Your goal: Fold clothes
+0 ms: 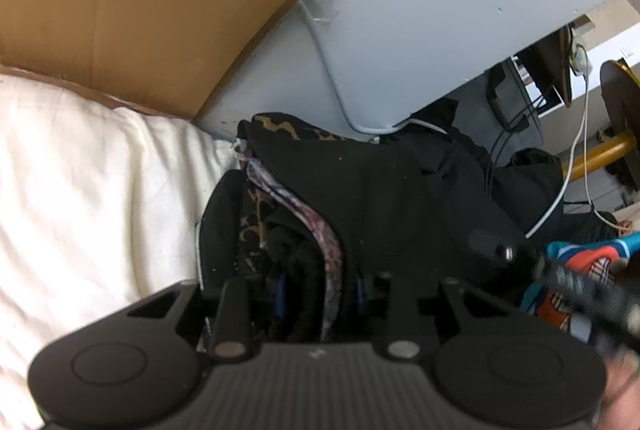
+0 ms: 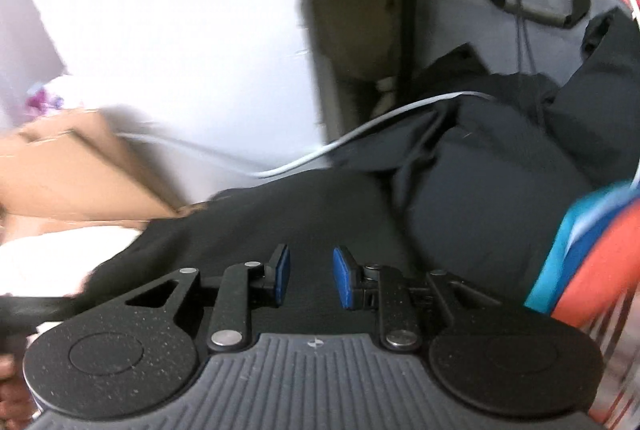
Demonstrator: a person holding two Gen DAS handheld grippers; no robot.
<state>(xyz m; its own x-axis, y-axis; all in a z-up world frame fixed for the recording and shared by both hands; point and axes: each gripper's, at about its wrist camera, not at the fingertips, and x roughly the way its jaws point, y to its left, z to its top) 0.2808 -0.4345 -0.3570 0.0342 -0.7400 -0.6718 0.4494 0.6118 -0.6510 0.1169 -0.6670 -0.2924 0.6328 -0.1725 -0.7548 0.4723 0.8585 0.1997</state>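
1. Blue-padded left gripper [image 1: 320, 294] has its pads spread around a bunch of dark clothes [image 1: 304, 250], a purple-patterned hem running lengthwise between them; whether they press it I cannot tell.
2. Right gripper [image 2: 310, 278] hovers over black fabric [image 2: 300, 214], pads parted, holding nothing.
3. Clothes pile stretches away from both cameras on a white sheet [image 1: 80, 170].
4. Behind stand a cardboard box [image 1: 152, 2] and grey wall [image 1: 440, 10].
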